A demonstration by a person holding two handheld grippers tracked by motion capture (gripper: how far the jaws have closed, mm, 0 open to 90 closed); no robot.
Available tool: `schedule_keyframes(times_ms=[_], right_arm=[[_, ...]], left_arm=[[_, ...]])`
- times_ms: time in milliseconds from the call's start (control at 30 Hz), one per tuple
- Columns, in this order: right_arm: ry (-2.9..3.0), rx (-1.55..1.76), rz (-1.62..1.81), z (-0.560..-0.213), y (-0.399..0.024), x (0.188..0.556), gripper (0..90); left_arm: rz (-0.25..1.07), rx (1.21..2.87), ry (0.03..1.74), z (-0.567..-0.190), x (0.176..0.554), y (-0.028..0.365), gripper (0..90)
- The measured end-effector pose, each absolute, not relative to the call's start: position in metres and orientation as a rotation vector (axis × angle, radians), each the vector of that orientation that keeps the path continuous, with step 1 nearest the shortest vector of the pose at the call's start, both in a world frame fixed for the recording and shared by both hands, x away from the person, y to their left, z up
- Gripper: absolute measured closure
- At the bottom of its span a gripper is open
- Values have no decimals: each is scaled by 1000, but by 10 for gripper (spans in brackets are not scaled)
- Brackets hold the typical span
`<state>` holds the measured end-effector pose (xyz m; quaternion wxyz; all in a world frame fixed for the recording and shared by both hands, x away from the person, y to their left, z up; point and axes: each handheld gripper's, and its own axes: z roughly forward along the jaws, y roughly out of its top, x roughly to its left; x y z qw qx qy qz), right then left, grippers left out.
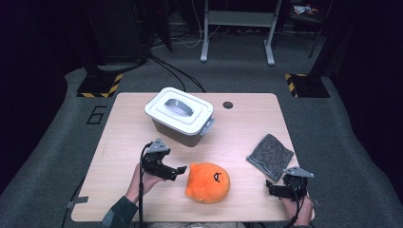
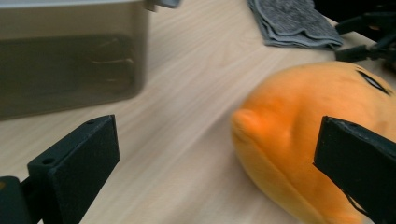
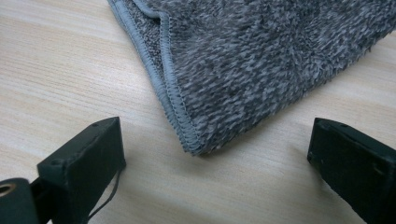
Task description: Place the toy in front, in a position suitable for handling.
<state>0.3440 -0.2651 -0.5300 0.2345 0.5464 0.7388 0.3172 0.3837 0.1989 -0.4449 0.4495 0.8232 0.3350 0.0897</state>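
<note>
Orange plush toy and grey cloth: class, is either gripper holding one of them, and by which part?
Nothing is held. The left gripper is open beside the orange plush toy; the right gripper is open, its jaws either side of the grey cloth's corner.

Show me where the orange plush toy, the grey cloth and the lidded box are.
orange plush toy [image 1: 207,183], high view, middle of its body
grey cloth [image 1: 270,156], high view, centre of the fold
lidded box [image 1: 179,111], high view, lid top

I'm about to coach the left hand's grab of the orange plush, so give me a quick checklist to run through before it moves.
1. Left gripper jaws open: ok.
2. Orange plush lies free on the table: ok.
3. Plush centred between the jaws: not ok, it sits toward one jaw.
4. Right gripper clear of the plush: ok, by the grey cloth.
5. Lidded bin out of the path: ok.
</note>
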Motion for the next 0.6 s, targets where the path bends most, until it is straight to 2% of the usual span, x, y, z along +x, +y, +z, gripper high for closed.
schedule_keyframes(times_ms=[400, 533, 600], right_arm=[[2028, 1501, 871, -530, -265, 344, 29], [2028, 1499, 871, -530, -265, 344, 29], [2028, 1499, 871, -530, -265, 344, 29]], left_arm=[[143, 2076, 731, -452, 362, 166, 44], [126, 2094, 709, -456, 358, 158, 132], [135, 2113, 703, -460, 357, 154, 217]])
